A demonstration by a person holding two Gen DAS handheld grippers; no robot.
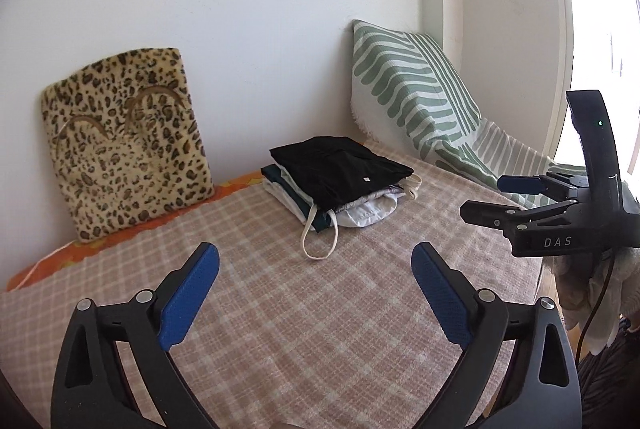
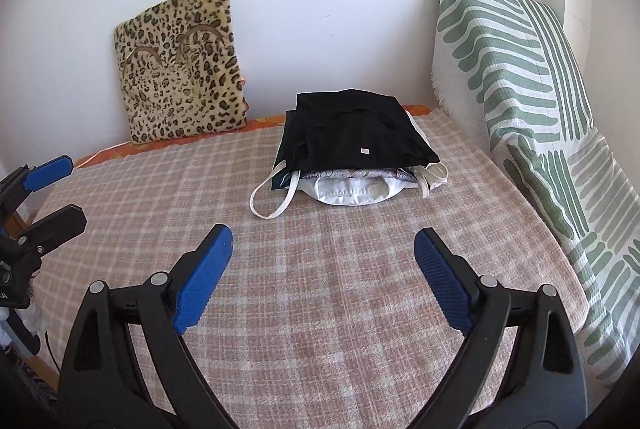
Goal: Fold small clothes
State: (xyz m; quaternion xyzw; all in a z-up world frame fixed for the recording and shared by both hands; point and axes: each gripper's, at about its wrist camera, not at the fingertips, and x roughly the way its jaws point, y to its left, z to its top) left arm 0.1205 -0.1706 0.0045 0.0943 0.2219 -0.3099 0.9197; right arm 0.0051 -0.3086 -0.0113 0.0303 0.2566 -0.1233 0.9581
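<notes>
A stack of folded clothes (image 1: 340, 181) (image 2: 352, 153) lies on the pink checked blanket (image 1: 280, 309) (image 2: 320, 309) near the wall. A black garment (image 1: 340, 165) (image 2: 352, 137) tops it, with white pieces and a loose white strap (image 1: 318, 237) (image 2: 272, 201) sticking out below. My left gripper (image 1: 316, 249) hovers open over bare blanket, well short of the stack, and shows at the left edge of the right wrist view (image 2: 75, 189). My right gripper (image 2: 324, 233) is also open and empty in front of the stack, and appears at the right (image 1: 482, 195).
A leopard-print cushion (image 1: 124, 145) (image 2: 184, 65) leans on the white wall at the back left. A green-and-white striped pillow (image 1: 416, 97) (image 2: 516, 77) leans at the right. An orange sheet edge (image 1: 120, 241) shows along the wall. A bright window (image 1: 592, 29) is far right.
</notes>
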